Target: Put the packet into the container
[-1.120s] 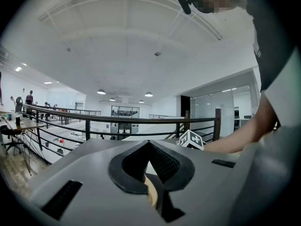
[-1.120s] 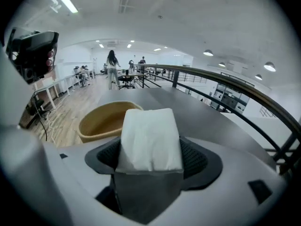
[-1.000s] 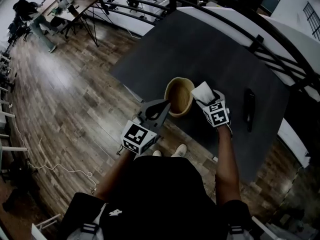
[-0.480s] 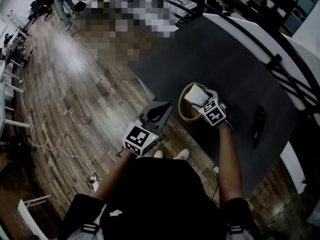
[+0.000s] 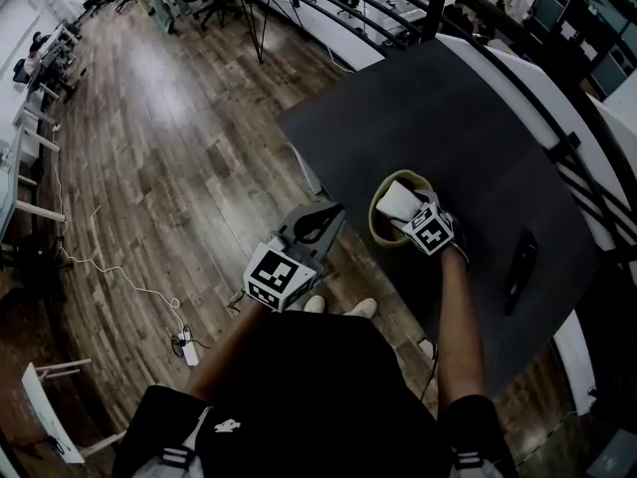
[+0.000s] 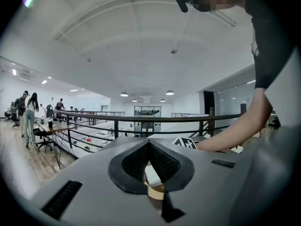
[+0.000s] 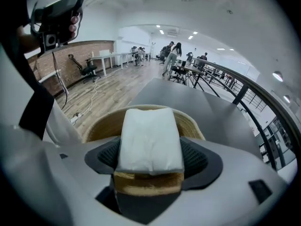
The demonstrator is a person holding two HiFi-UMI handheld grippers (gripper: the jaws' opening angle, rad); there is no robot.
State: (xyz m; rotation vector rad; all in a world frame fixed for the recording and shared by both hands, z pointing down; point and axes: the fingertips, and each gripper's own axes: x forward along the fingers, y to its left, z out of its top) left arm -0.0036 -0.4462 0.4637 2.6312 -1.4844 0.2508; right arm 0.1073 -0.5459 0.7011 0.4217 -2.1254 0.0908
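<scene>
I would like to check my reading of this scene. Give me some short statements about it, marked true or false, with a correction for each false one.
1. The right gripper grips a white packet. True.
2. The packet lies loose inside the container. False: it is clamped in the right gripper's jaws, over the container's opening.
3. The left gripper holds the container's rim. False: it is apart from the container, by the table's near edge, jaws together on nothing.
4. A dark object lies on the table, to the right of the container. True.
5. The container stands on the wooden floor. False: it stands on the dark table.
</scene>
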